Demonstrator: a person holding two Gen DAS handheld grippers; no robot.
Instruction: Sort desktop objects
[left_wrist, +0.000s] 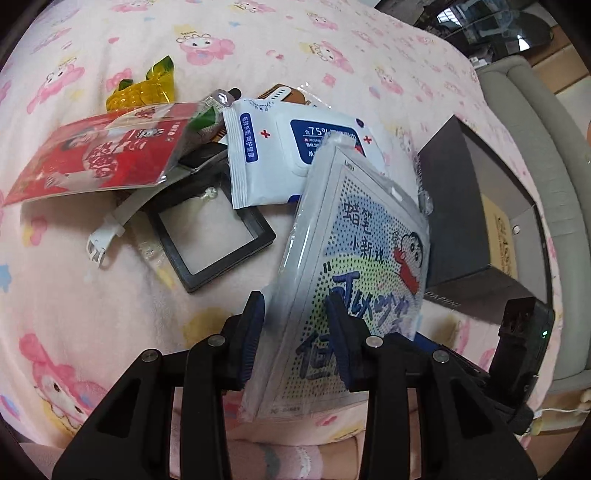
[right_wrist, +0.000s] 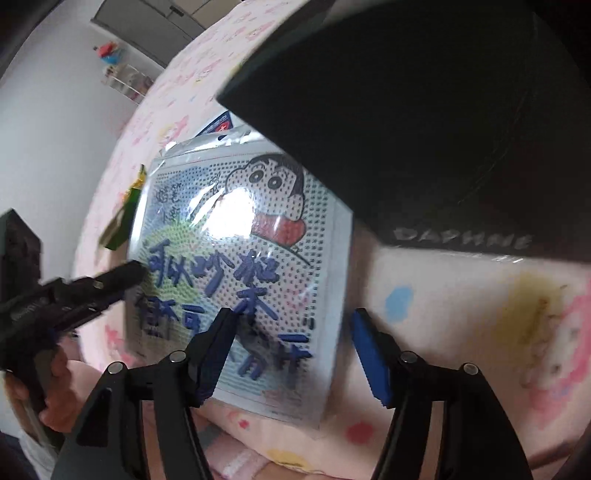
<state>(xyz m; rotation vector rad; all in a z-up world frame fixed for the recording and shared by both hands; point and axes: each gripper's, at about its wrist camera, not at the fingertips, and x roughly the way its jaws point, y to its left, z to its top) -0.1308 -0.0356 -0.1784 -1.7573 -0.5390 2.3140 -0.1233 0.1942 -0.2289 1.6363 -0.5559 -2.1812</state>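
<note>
My left gripper (left_wrist: 297, 332) is shut on a plastic-wrapped cartoon pegboard pack (left_wrist: 354, 236) and holds it tilted above the pink blanket. The same pack (right_wrist: 240, 266) fills the right wrist view, with the left gripper (right_wrist: 125, 275) clamping its left edge. My right gripper (right_wrist: 291, 350) is open, its blue pads on either side of the pack's lower right corner, not touching it. A pile lies behind: white wipes pack (left_wrist: 291, 147), red cartoon pouch (left_wrist: 92, 158), black square frame (left_wrist: 214, 236), yellow-green wrapper (left_wrist: 144, 88).
A black open box (left_wrist: 476, 229) stands at the right; it looms at the top of the right wrist view (right_wrist: 424, 110). A white strap with buckle (left_wrist: 110, 232) lies by the frame. The pink blanket (left_wrist: 92, 332) covers the surface; a grey sofa edge (left_wrist: 554, 147) is beyond it.
</note>
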